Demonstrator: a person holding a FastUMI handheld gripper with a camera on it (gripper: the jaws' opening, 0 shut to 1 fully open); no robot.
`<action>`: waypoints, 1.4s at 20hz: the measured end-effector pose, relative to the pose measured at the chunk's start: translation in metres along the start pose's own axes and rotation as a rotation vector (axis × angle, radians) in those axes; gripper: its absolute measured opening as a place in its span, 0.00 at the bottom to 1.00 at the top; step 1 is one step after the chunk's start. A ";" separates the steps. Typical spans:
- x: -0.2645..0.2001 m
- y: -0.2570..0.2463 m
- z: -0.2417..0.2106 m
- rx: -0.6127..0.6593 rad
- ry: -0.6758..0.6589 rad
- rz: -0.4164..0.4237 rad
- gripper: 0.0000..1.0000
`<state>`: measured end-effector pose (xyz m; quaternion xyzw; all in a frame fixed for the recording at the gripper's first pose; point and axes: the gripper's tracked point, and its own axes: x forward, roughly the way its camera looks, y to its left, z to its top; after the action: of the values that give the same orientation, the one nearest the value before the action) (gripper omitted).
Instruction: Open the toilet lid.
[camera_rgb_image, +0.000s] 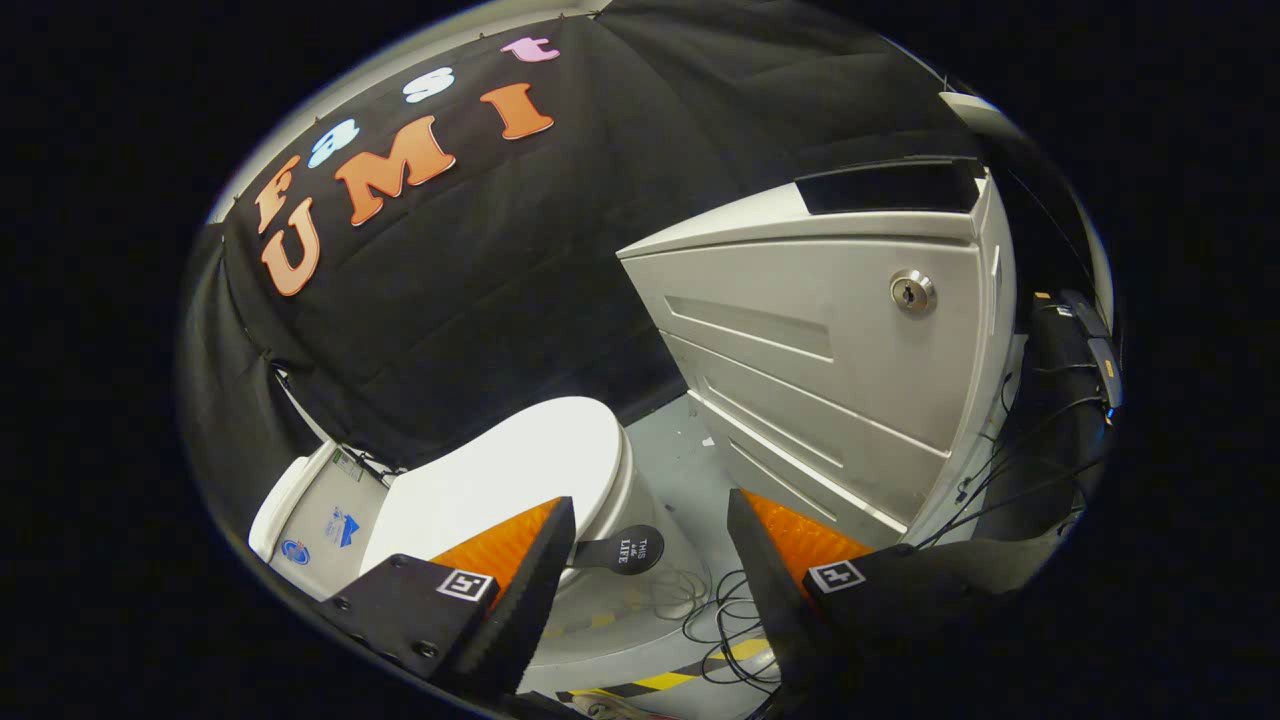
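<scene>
The toilet lid (520, 470) is white, closed and lying flat on the bowl, just ahead of and partly behind the gripper's left finger. A small dark lift tab (622, 549) with pale printing projects from the front rim of the lid into the gap between the two fingers, nearer the left one; whether it touches that finger cannot be told. The toilet bowl (640, 500) shows as a white curved wall below the lid's right edge. Behind the lid, against the booth's black cloth wall (480, 290), stands the white cistern (310, 515), carrying two small blue stickers on its face. The gripper (650, 540) has its fingers spread wide apart, holding nothing; neither finger presses on the lid. Each finger body carries a square black-and-white marker (466, 585) on its upper surface. To the right of the toilet, beyond the right finger, stands a pale grey drawer cabinet (830, 340) with three drawer fronts and a round metal keyhole lock (913, 292) near its upper right corner; a dark flat panel (890, 187) lies on its top. Black cables (1010, 460) run down the cabinet's right side. The grey floor (680, 450) between toilet and cabinet carries loose thin black wires (725, 610) and a strip of yellow-and-black hazard tape (670, 680) lying below the fingers.
</scene>
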<state>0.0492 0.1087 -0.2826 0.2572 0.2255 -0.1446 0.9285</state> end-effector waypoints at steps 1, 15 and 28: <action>0.000 0.000 -0.004 0.004 0.012 -0.003 0.98; 0.029 0.007 -0.074 0.112 0.280 0.012 0.91; 0.040 0.017 -0.071 0.183 0.291 0.098 0.48</action>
<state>0.0654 0.1555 -0.3496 0.3696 0.3306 -0.0802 0.8647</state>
